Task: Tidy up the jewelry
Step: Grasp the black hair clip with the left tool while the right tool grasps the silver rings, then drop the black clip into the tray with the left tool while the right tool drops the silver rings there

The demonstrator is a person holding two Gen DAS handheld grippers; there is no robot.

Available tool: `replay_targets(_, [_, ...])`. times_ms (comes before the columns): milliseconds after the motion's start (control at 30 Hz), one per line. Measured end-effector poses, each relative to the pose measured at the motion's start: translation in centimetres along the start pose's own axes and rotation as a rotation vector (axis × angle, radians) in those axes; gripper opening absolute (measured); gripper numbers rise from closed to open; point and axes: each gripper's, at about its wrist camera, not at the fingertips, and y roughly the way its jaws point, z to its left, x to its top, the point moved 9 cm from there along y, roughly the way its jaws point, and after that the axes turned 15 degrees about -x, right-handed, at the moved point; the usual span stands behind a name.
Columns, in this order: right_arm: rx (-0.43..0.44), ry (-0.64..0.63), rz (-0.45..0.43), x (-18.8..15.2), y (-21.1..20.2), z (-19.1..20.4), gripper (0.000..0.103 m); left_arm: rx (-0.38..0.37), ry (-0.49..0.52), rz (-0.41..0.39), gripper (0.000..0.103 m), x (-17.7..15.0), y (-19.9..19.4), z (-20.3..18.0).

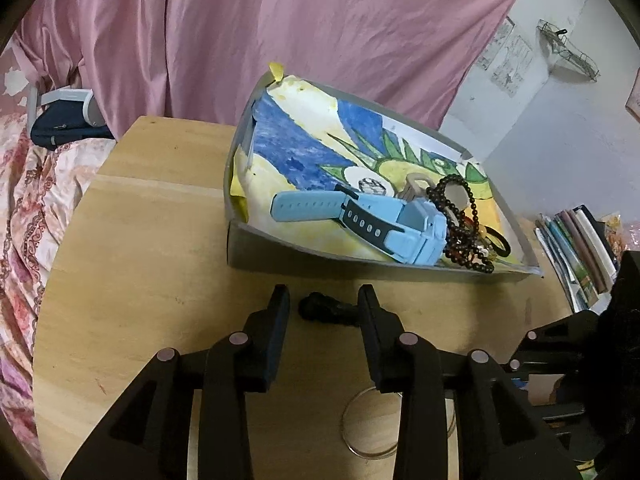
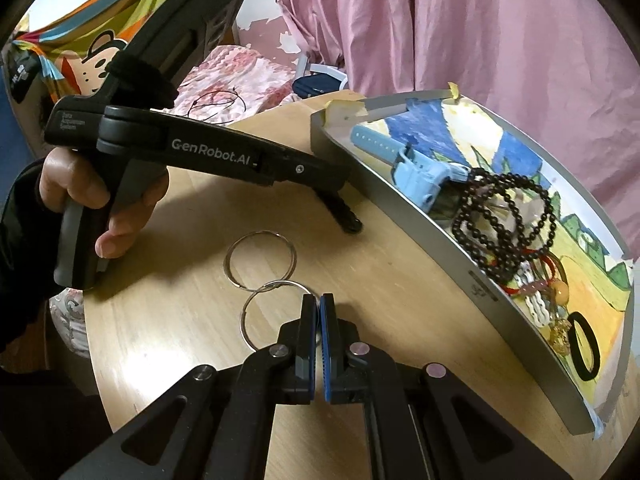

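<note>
My left gripper (image 1: 324,300) is open just above the round wooden table (image 1: 140,240), with a small black object (image 1: 320,311) lying between its fingers, close to the right one. My right gripper (image 2: 320,308) is shut on a metal ring (image 2: 256,320) at the ring's right side. A second metal ring (image 2: 260,256) lies flat beside it, touching it. The grey tray (image 2: 420,232) lined with a painted sheet holds a light-blue watch (image 1: 400,224), a black bead bracelet (image 2: 504,216), a black hair tie (image 2: 584,344) and small trinkets.
A hand (image 2: 80,192) holds the left gripper (image 2: 344,216), which reaches toward the tray's near wall (image 1: 280,252). A bed with a floral cover (image 1: 24,200) lies left of the table, a pink curtain (image 1: 240,40) behind it, stacked books (image 1: 576,248) at right.
</note>
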Motion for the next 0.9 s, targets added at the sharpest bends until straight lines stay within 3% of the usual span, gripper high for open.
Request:
replay_targets(33, [-0.001, 0.003, 0.000, -0.1, 0.0, -0.1, 0.003, 0.007, -0.002, 0.000, 0.028, 0.0, 0.1, 0.0])
replay_targets(100, [-0.003, 0.008, -0.001, -0.2, -0.1, -0.2, 0.003, 0.030, 0.001, 0.010, 0.012, -0.1, 0.4, 0.1])
replay_targets(167, [-0.005, 0.012, -0.004, -0.2, -0.2, -0.3, 0.003, 0.026, 0.009, 0.004, 0.009, -0.2, 0.5, -0.1])
replay_targets(533, [-0.028, 0.037, -0.042, -0.4, -1.7, -0.8, 0.003, -0.015, 0.005, -0.031, 0.003, -0.6, -0.9, -1.5])
replay_targets(900, [-0.105, 0.053, -0.128, 0.7, -5.1, -2.5, 0.003, -0.022, 0.054, -0.074, 0.000, 0.0, -2.6, -4.2])
